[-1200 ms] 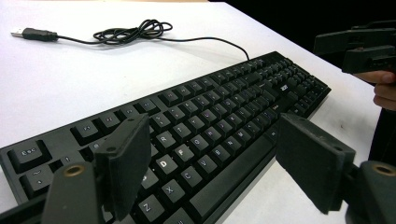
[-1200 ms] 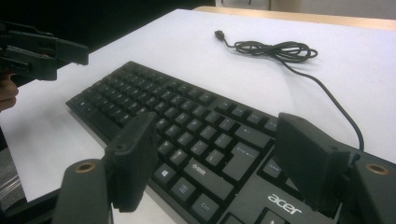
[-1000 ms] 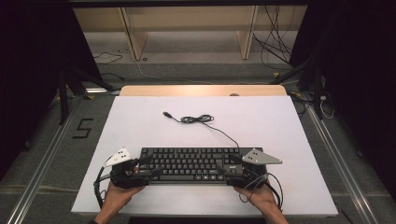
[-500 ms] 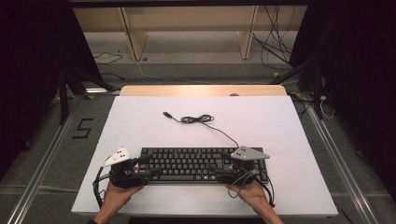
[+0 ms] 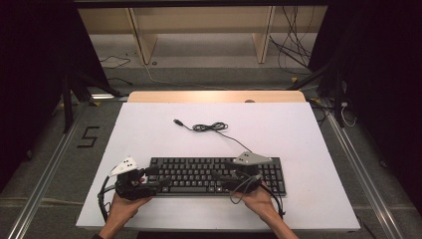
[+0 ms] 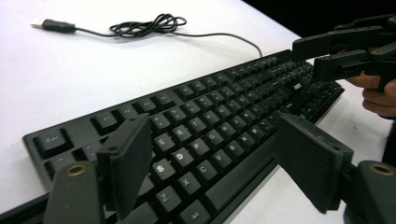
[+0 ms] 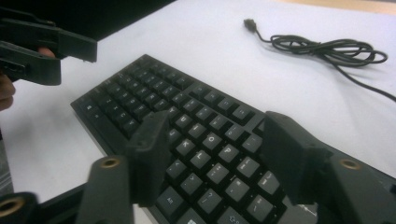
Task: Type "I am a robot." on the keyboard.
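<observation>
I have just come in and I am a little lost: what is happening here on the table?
A person holds a gripper in each hand over a black keyboard on a white table. The left gripper hovers open above the keyboard's left end. The right gripper is over the middle keys; its jaws have just been closing with nothing gripped. The cable lies coiled behind.

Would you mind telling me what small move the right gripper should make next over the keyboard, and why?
Probably lower the right gripper slightly toward the keys. Its jaws have just been closing with nothing between them, and they hang above the middle of the keyboard, while the left gripper waits open at the left end.
</observation>
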A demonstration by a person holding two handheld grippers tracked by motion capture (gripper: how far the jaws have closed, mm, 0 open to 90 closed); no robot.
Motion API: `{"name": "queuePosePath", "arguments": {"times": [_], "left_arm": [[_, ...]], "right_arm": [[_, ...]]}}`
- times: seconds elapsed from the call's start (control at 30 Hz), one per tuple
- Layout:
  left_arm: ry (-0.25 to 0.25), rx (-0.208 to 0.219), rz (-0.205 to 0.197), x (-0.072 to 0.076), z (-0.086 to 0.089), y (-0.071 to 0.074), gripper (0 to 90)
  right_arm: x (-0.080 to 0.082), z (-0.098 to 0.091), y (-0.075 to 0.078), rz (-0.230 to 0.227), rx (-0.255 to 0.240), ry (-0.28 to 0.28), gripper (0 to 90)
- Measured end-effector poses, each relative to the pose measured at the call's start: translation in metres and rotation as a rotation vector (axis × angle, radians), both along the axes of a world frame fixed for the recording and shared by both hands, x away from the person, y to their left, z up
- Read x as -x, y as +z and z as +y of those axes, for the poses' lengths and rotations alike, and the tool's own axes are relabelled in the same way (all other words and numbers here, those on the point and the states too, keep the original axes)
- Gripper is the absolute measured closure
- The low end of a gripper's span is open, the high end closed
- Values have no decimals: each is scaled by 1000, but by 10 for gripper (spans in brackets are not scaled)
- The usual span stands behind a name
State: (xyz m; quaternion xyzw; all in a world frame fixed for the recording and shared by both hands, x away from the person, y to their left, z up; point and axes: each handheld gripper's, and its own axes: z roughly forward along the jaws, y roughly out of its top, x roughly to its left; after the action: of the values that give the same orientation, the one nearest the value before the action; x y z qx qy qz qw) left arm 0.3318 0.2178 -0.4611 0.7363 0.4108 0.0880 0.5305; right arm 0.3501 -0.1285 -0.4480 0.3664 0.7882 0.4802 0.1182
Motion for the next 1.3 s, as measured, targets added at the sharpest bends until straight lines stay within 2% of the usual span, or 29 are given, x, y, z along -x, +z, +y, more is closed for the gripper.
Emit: {"name": "queuePosePath", "arguments": {"times": [0.2,0.23,0.3,0.37,0.4,0.43,0.5,0.57,0.6,0.67,0.77,0.83,1.3], "left_arm": [[33,-41,33,-3,5,-3,310],[38,-50,38,-4,7,-4,351],[60,-63,57,-5,10,-4,373],[70,-76,73,-5,13,-5,432],[76,-90,75,-5,15,-5,507],[85,-97,77,-5,15,-5,537],[90,-124,83,-5,17,-6,611],[100,-155,88,-5,18,-7,643],[103,-168,96,-5,18,-7,704],[98,-186,109,-5,19,-8,731],[90,-225,126,-5,18,-9,820],[82,-237,137,-5,17,-10,878],[76,-272,170,-8,17,-14,888]], "right_arm": [[-8,12,-3,24,30,6,538],[-10,16,-5,31,38,13,586],[-11,18,-5,31,41,16,605],[-13,22,-6,37,49,20,651],[-16,26,-7,39,49,21,704],[-17,27,-7,44,53,23,730],[-19,30,-9,53,56,26,784],[-20,31,-9,59,59,27,804],[-22,34,-11,65,61,27,849],[-23,35,-12,70,65,28,863],[-25,38,-13,81,70,30,897],[-27,42,-14,86,80,28,900],[-34,56,-22,112,124,29,900]]}}
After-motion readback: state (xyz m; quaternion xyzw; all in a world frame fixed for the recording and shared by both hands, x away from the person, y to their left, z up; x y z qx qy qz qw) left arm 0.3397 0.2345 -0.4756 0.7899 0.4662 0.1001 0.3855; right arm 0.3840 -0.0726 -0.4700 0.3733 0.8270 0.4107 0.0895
